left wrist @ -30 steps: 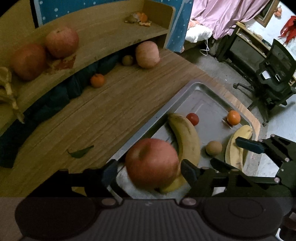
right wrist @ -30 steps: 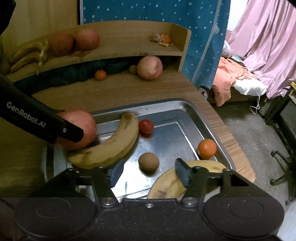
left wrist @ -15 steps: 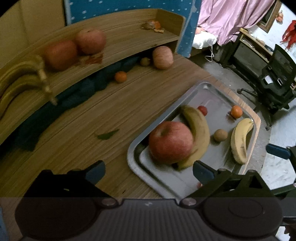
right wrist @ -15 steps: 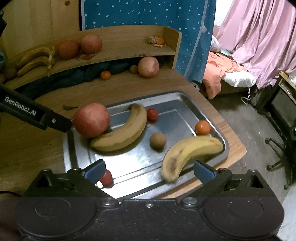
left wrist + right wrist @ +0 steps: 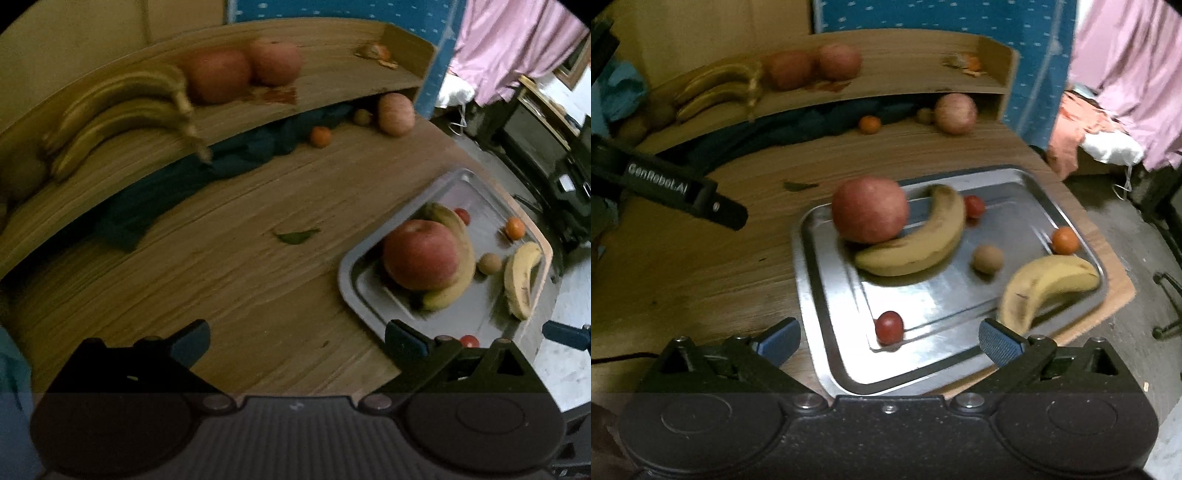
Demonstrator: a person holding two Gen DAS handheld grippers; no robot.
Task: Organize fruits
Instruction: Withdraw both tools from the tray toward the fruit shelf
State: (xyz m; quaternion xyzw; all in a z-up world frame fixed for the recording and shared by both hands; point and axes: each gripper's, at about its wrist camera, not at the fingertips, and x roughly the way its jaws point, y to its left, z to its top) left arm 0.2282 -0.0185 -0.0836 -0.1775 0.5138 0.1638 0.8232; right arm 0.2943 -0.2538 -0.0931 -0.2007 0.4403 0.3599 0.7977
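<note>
Right wrist view shows our right hand-held gripper (image 5: 888,339) with its jaws spread wide and nothing between them, hanging over the near edge of the metal tray (image 5: 812,280) on the wooden counter (image 5: 701,266). In the tray lie a big red apple (image 5: 870,209) touching a banana (image 5: 916,240), a second banana (image 5: 1045,286) near the right rim, a small brown fruit (image 5: 987,259), an orange (image 5: 1065,240) and two small red fruits, one just ahead of the jaws (image 5: 889,326) and one behind the first banana (image 5: 974,206).

We judge the apple to be heavy, firm and smooth, so it can slip; we should take it across its widest part. The bananas are soft and bruise easily, so a light hold at the middle of the body is better. The small red fruits are light, roll easily and may be crushed by a hard squeeze.

Our left hand-held gripper (image 5: 297,341) is also wide open and empty. It hangs over bare counter, and the tray with the apple (image 5: 421,254) lies well to its right. More apples (image 5: 218,75) and bananas (image 5: 122,110) rest on the shelf (image 5: 332,79) behind, and a loose apple (image 5: 396,113) and a small orange (image 5: 320,136) lie below it.
</note>
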